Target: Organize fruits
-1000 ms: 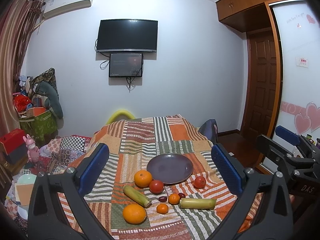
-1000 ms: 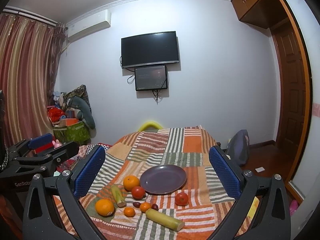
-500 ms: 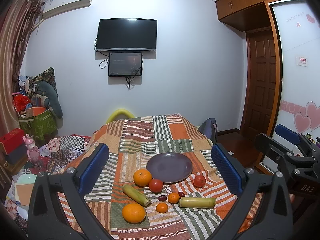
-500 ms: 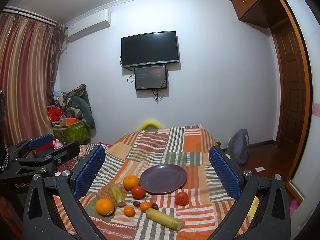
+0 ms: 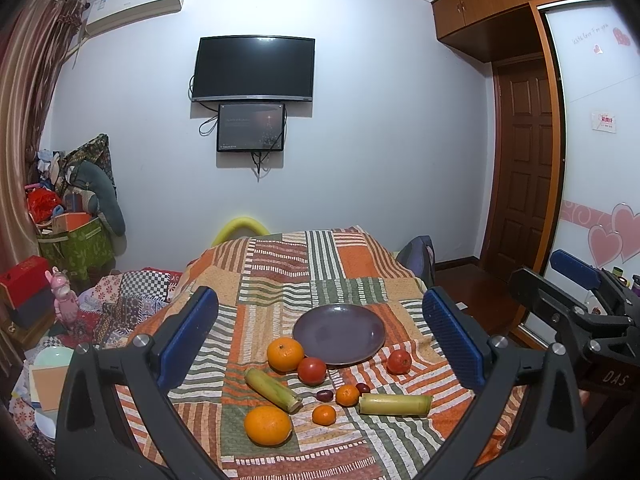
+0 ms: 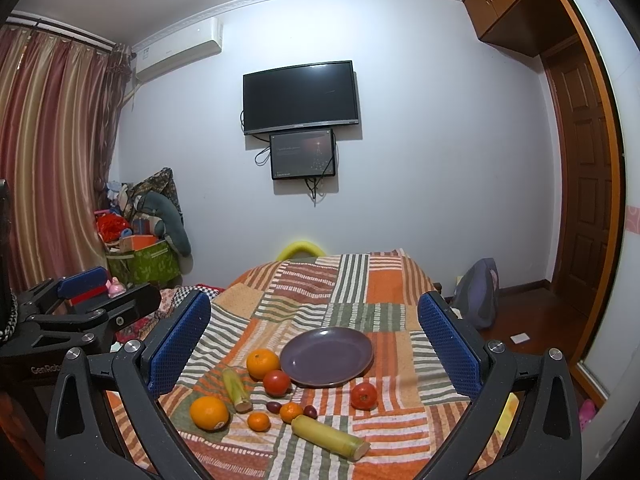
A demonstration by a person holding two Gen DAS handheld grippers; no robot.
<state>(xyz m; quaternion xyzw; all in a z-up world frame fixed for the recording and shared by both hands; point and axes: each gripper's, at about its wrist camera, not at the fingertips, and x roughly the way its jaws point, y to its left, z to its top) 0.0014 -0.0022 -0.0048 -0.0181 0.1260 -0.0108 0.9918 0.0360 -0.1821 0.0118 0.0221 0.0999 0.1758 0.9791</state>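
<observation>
An empty purple plate sits mid-table on a striped patchwork cloth. In front of it lie two large oranges, two red tomatoes, two small tangerines, two dark grapes and two yellow-green cane pieces. My left gripper hangs open above the near edge with nothing between its blue pads. My right gripper is open too, held high to the right; its side also shows in the left wrist view.
The patchwork cloth covers the whole table, with bare cloth behind the plate. A cluttered pile with a green bag is at the left wall. A backpack lies on the floor at right, near a wooden door.
Both views have shifted very slightly. Nothing on the table has moved, and both grippers stay open.
</observation>
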